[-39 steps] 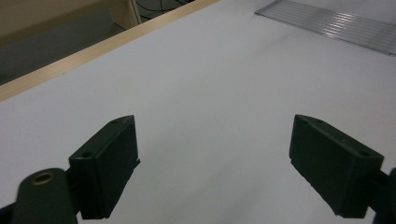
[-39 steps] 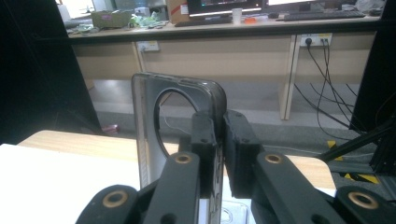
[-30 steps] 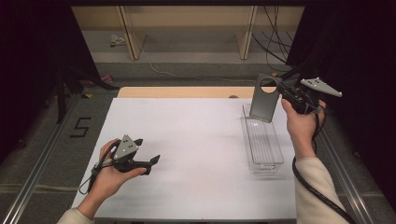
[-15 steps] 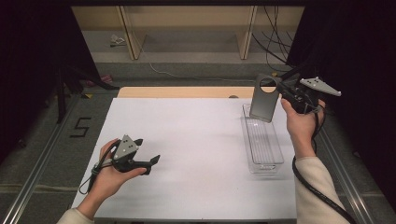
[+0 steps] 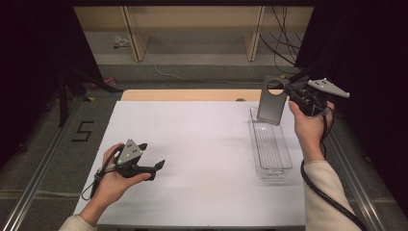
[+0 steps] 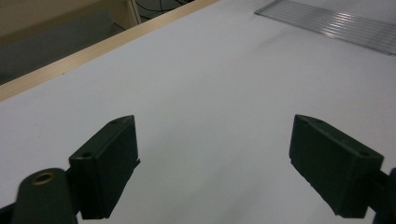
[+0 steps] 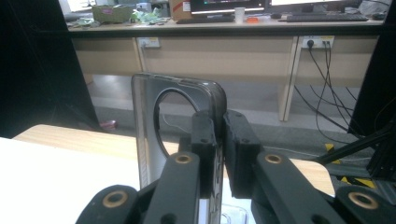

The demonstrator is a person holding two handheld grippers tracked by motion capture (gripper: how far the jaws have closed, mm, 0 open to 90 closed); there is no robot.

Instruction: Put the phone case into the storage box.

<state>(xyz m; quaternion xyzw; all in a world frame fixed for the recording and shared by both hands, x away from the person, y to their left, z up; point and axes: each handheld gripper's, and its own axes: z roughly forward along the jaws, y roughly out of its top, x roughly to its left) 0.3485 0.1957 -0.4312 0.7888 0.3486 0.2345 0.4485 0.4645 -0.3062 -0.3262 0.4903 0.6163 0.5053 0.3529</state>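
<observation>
A grey translucent phone case (image 5: 271, 100) with a round camera hole hangs upright above the far end of a clear plastic tray (image 5: 269, 144). My right gripper (image 5: 292, 92) is shut on the case's top right edge. In the right gripper view the two black jaws pinch the case (image 7: 149, 135) at its rounded corner, with the gripper (image 7: 219, 140) closed tight. My left gripper (image 5: 151, 161) rests in a hand near the table's front left, jaws wide apart over bare white table (image 6: 210, 84) and holding nothing (image 6: 212, 163).
The white table top (image 5: 202, 144) has a wooden strip (image 5: 187, 95) along its far edge. The tray's ribbed corner (image 6: 327, 21) lies far ahead of the left jaws. Beyond the table stand wooden desk legs (image 5: 132, 33) and cables (image 5: 284, 43) on the floor.
</observation>
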